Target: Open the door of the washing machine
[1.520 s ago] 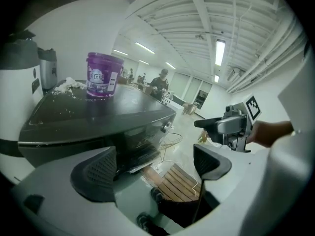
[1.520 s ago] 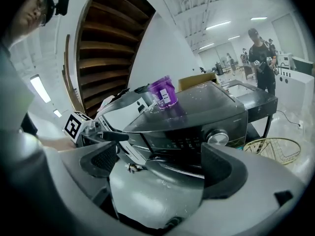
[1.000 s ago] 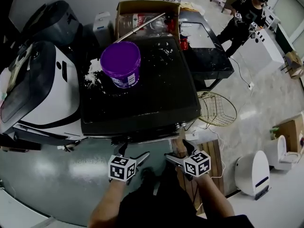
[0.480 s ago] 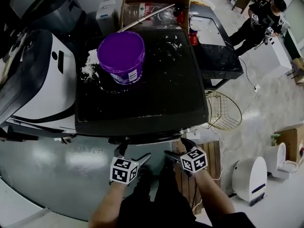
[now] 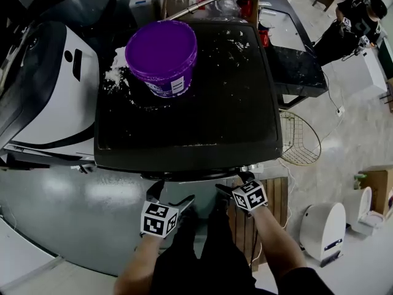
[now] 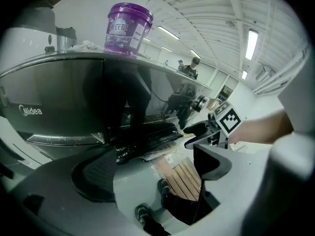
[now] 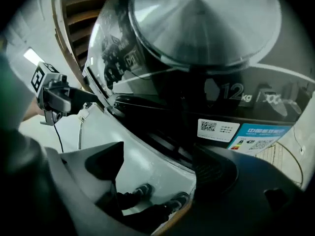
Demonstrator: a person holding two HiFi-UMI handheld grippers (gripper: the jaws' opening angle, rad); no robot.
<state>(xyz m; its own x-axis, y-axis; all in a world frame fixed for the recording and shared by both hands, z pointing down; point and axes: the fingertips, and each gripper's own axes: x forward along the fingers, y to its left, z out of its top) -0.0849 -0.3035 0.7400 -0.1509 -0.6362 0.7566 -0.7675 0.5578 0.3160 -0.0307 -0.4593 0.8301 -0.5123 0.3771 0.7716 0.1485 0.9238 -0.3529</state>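
The black washing machine [image 5: 202,103] fills the middle of the head view, with a purple bucket [image 5: 162,55] on its top. Both grippers hang just in front of its front edge. My left gripper [image 5: 172,195] is open and empty; in its own view the left gripper [image 6: 152,173] faces the dark front panel [image 6: 74,97]. My right gripper [image 5: 232,186] is open, its jaws have just been closing, and nothing is between them. In its own view the right gripper [image 7: 160,168] sits close under the round glass door [image 7: 197,28], apart from it.
A white machine [image 5: 49,91] stands at the left and a wire basket [image 5: 301,140] at the right. Wooden slats [image 5: 245,226] lie by my feet, near a white appliance [image 5: 322,229]. White powder [image 5: 116,72] is spilt beside the bucket. A person [image 5: 359,17] stands far right.
Both grippers have sunk lower in front of the machine, the right one more. The head view has moved nearer, so the machine's top looks larger.
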